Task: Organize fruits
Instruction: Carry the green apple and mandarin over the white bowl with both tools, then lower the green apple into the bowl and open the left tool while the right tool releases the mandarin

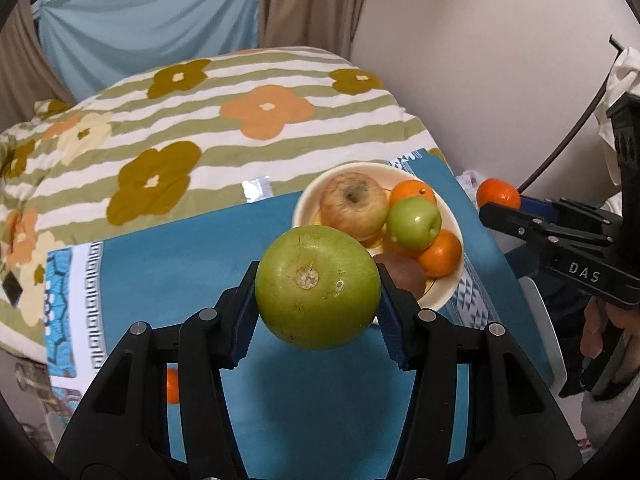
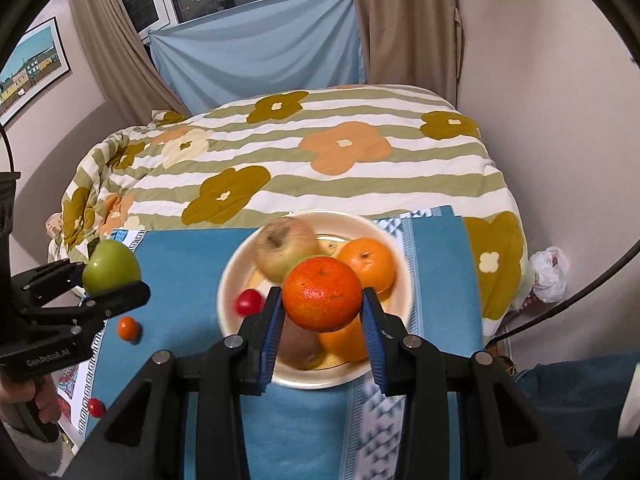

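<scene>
My left gripper is shut on a large green apple and holds it above the blue cloth, just left of a cream bowl. The bowl holds a yellow-red apple, a small green apple, oranges and a brown kiwi. My right gripper is shut on a tangerine and holds it over the same bowl. In the right wrist view the left gripper with the green apple is at the far left.
A small orange fruit and a red cherry tomato lie on the blue cloth left of the bowl. Another red one shows at the bowl's left rim. A flowered striped quilt lies behind.
</scene>
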Tool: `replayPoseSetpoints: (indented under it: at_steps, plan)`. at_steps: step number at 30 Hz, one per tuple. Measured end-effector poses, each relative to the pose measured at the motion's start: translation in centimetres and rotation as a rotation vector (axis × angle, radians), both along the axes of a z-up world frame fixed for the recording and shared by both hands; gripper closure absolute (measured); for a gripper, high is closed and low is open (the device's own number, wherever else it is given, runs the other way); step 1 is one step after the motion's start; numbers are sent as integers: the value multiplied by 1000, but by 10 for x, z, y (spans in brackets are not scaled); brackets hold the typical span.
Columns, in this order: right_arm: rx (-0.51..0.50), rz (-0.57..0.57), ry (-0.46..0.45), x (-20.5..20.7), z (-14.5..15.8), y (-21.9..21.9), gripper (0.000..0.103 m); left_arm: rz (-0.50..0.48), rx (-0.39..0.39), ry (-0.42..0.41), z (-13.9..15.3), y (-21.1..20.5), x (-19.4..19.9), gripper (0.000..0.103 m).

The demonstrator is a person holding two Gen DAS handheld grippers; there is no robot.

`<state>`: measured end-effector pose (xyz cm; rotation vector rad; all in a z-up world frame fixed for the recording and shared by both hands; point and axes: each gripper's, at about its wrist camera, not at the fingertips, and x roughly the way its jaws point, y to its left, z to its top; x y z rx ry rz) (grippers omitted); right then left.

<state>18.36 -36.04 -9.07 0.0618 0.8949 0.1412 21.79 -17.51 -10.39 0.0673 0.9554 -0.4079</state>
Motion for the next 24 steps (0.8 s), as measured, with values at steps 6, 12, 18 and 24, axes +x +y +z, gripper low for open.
replayPoseSetpoints:
  at_steps: [6, 12, 18, 24]
  plan:
    - [-4, 33, 15, 15, -8, -28, 68, 26, 13, 34, -28, -33, 15, 46]
    - [0, 56, 26, 28, -16, -46, 68, 59, 35, 73, -56, -50, 25, 46]
    - [14, 86, 37, 38, -23, -50, 68, 76, 79, 89, -70, -59, 26, 45]
    - [22, 113, 40, 46, -27, -47, 68, 96, 31, 57, -60, -54, 29, 0]
